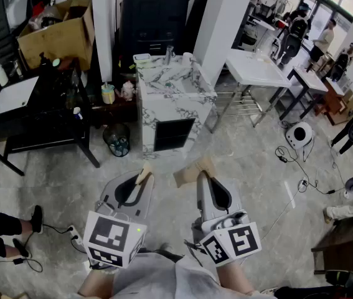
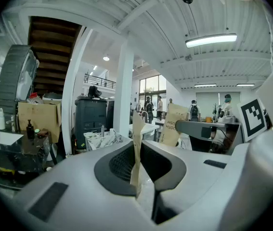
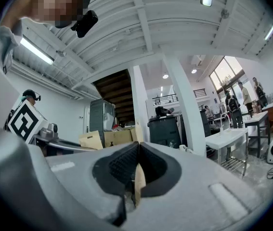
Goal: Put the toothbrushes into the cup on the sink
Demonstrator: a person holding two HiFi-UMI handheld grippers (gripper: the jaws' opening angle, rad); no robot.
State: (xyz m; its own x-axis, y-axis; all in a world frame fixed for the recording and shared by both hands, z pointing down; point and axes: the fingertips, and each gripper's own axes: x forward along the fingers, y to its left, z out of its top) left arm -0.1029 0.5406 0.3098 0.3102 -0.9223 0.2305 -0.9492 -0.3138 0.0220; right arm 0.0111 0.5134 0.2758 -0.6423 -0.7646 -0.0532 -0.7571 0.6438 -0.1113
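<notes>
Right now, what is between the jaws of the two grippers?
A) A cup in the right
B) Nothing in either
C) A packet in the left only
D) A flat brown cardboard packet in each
D: the left gripper is shut on a thin brown packet seen edge-on, and the right gripper is shut on a second brown packet; the head view shows both packets sticking forward.

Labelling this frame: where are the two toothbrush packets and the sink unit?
left toothbrush packet [image 1: 144, 174]: head view, its protruding end.
right toothbrush packet [image 1: 192, 171]: head view, its flat face.
sink unit [image 1: 187, 78]: head view, marbled top.
</notes>
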